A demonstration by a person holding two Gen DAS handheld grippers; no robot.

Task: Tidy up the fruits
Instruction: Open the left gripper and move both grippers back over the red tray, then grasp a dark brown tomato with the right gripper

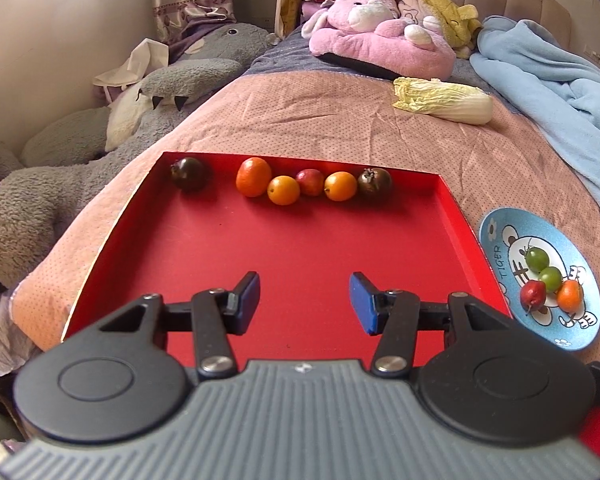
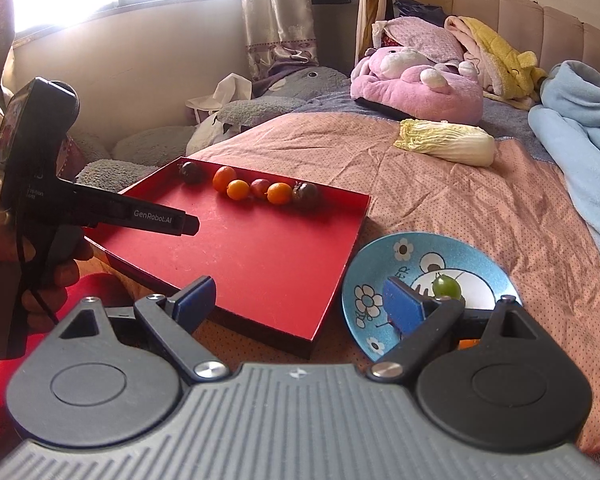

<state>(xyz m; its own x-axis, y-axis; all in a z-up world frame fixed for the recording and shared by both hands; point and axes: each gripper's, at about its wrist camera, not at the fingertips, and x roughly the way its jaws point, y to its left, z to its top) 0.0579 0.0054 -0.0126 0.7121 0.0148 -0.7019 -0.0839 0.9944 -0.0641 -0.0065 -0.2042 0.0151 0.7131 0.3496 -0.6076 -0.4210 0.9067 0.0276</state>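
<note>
Pink dotted bedding (image 1: 340, 112) carries everything: nearest, the left gripper (image 1: 304, 300) hangs with jaws spread and empty over the red tray (image 1: 260, 248), while the right gripper (image 2: 300, 300) is likewise wide open with nothing between its pads, straddling the tray's corner and the blue cartoon plate (image 2: 380, 280). Only the left view shows all four plate fruits, two green tomatoes (image 1: 538, 258), one red, one orange; the right view alone shows the hand (image 2: 40, 276) holding the left tool. Farther off, six fruits (image 1: 283, 190) line the tray's far wall, with a napa cabbage (image 1: 444, 100) and pink plush (image 1: 380, 40) beyond.
</note>
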